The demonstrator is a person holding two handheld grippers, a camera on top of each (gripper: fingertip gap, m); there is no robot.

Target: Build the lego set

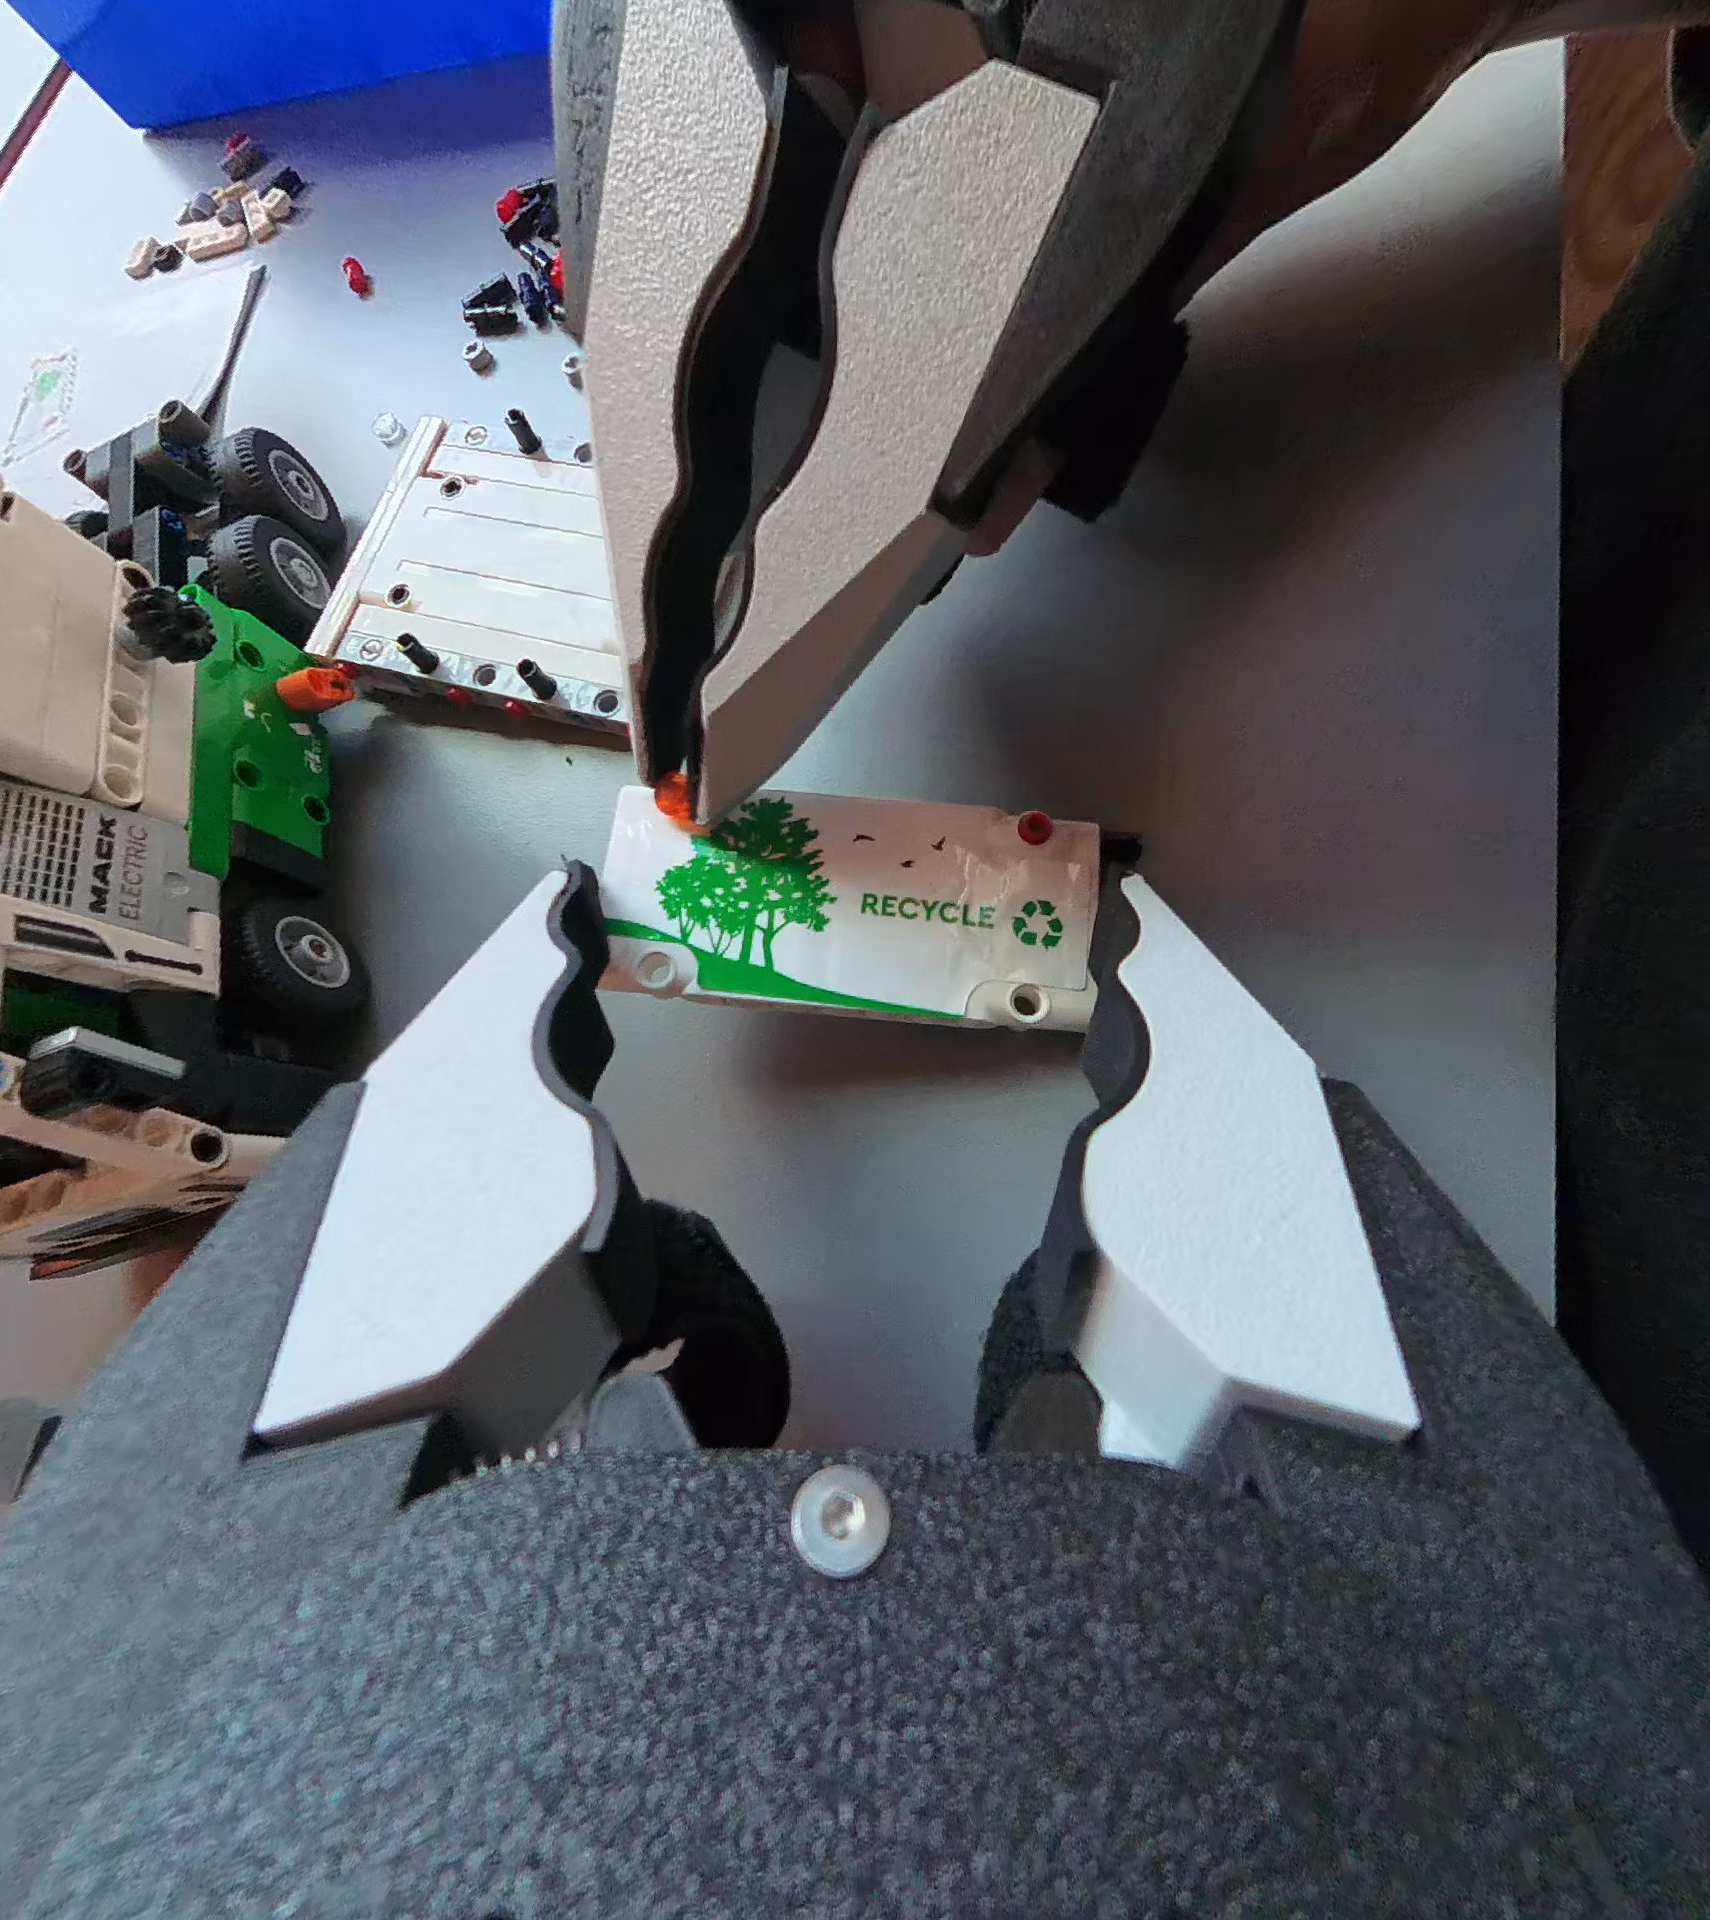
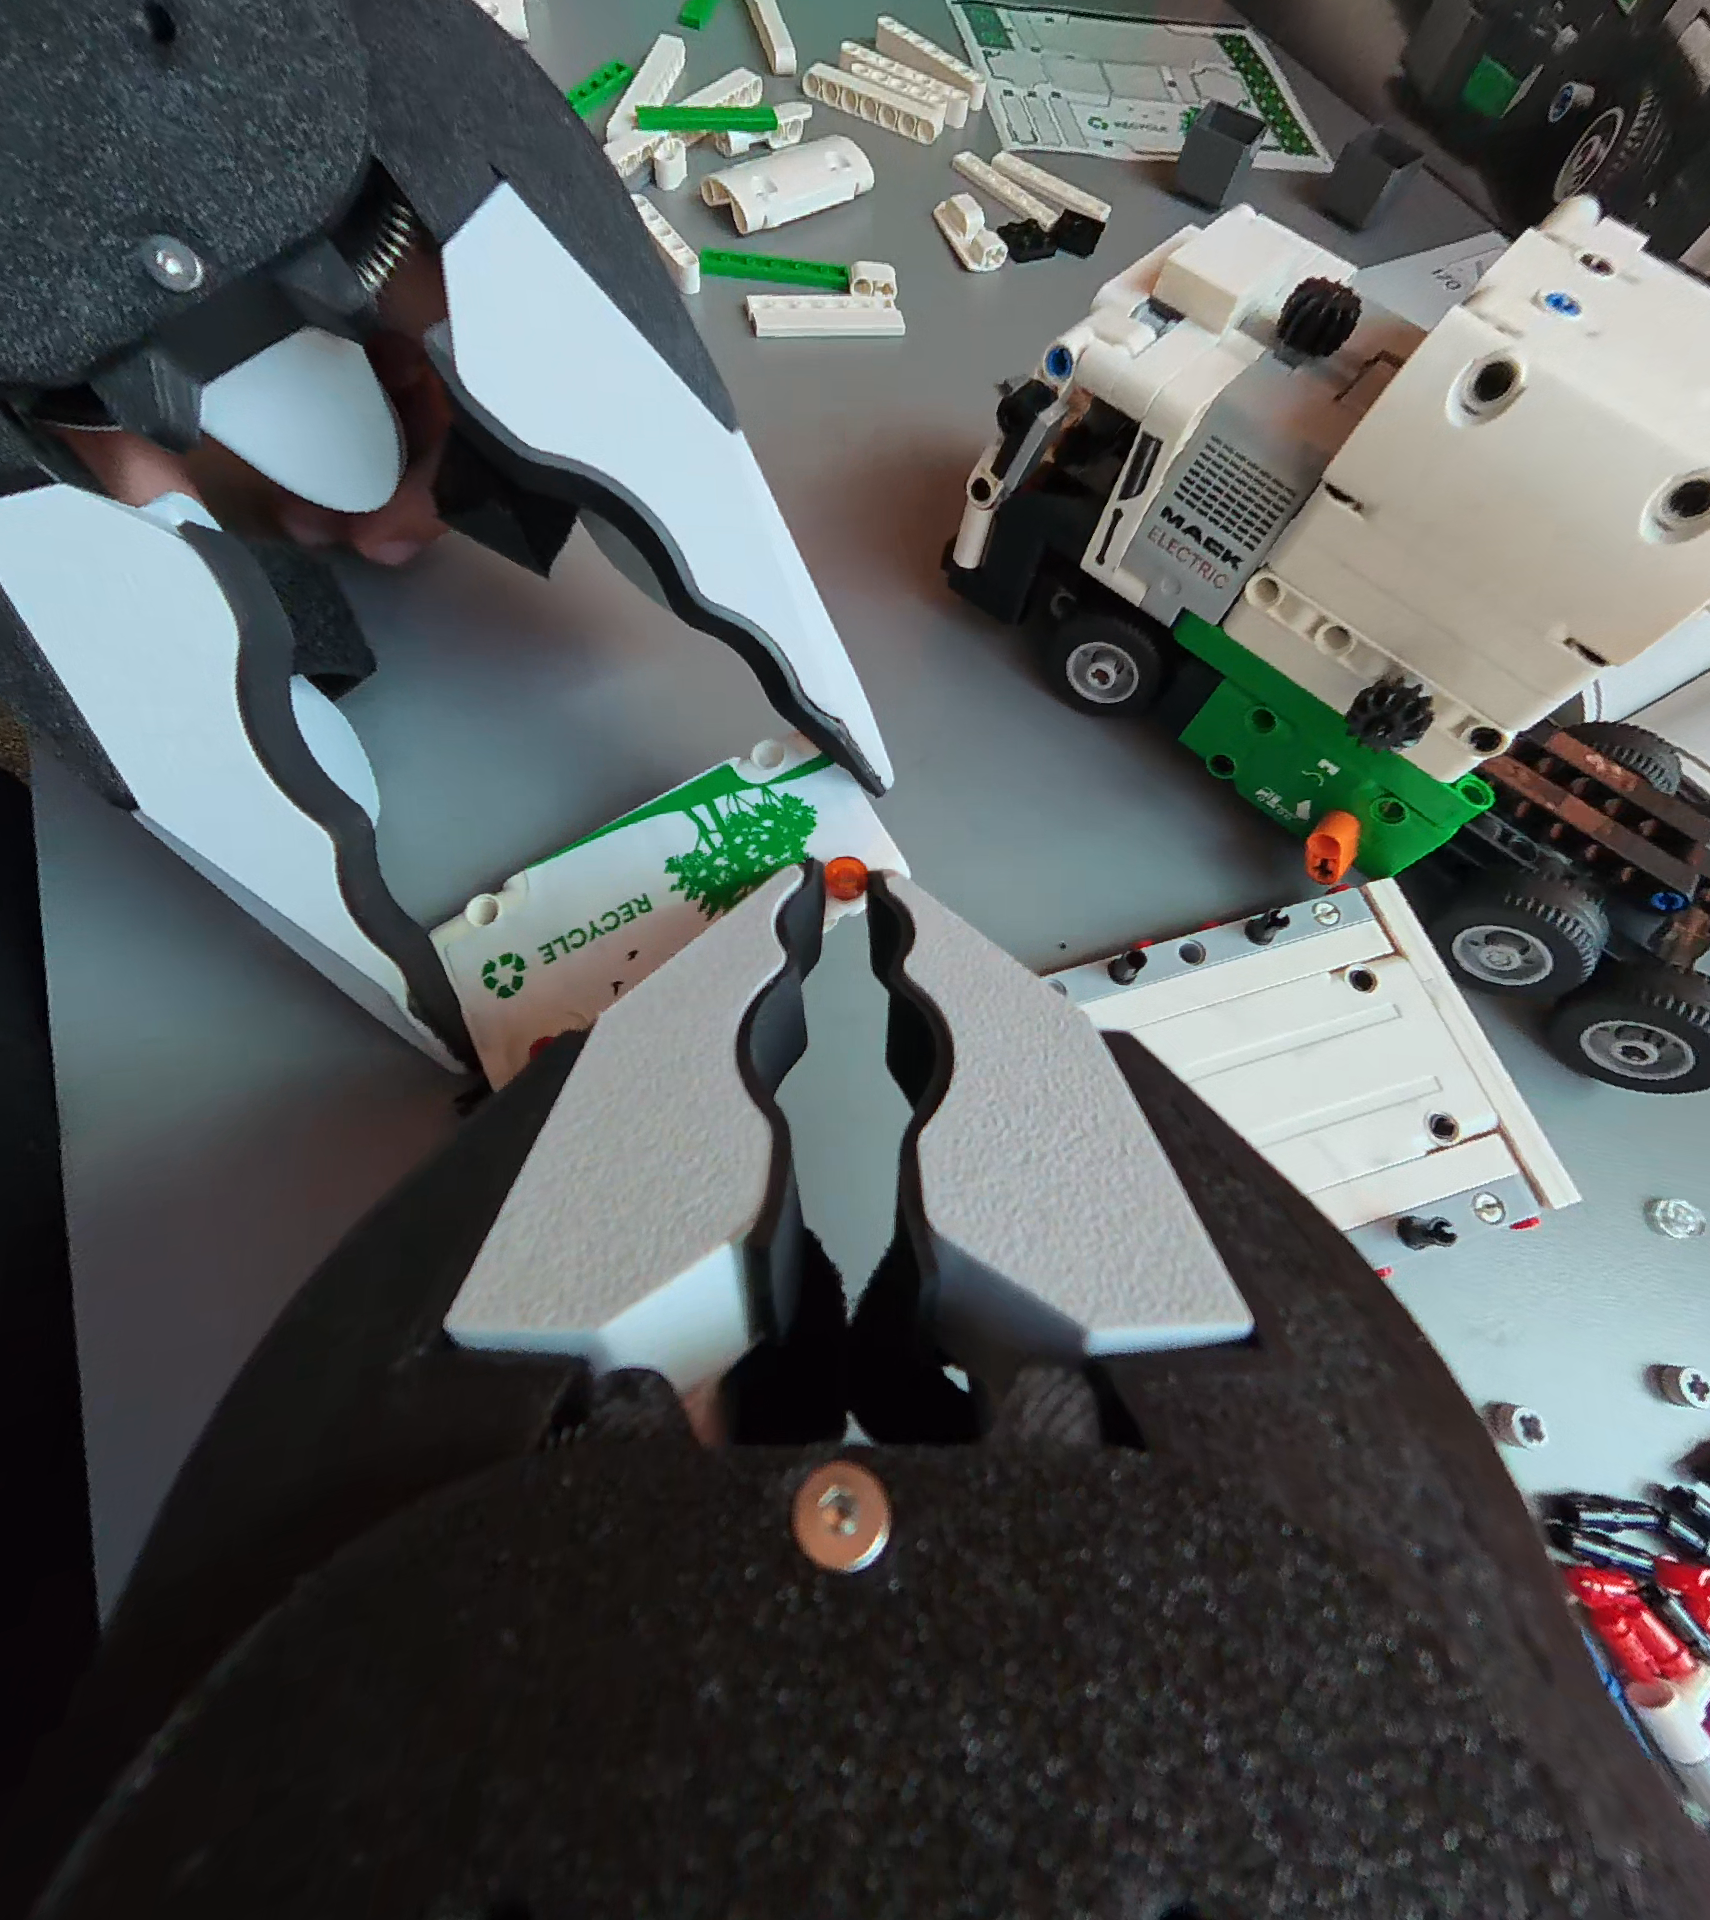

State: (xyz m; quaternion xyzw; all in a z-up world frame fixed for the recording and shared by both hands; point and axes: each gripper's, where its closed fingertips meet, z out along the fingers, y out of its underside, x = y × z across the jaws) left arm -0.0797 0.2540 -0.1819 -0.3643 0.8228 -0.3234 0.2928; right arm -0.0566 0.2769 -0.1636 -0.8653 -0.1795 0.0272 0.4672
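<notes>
Right wrist view: right gripper [image 2: 846, 881] jaws pinch an orange stud [image 2: 845, 876]; left gripper [image 1: 846, 914] jaws wide, clamping the white panel [image 1: 892, 914].

1. White rectangular plastic panel [image 1: 934, 935] with a sticker of green trees: one green word in capitals, with a green three-arrow loop sign just beside it. Legible in both views, upside down in the right wrist view.
2. Grey grille plate [image 2: 1215, 520] on the cab of the white-and-green toy brick truck [image 2: 1453, 499]: two legible lines of capitals, dark above reddish.
3. Green side plate [image 2: 1298, 769] of the truck: small white pictograms, too small to read.
4. Printed paper sheet [image 2: 1090, 83]: tiny green lettering, too small to read.
</notes>
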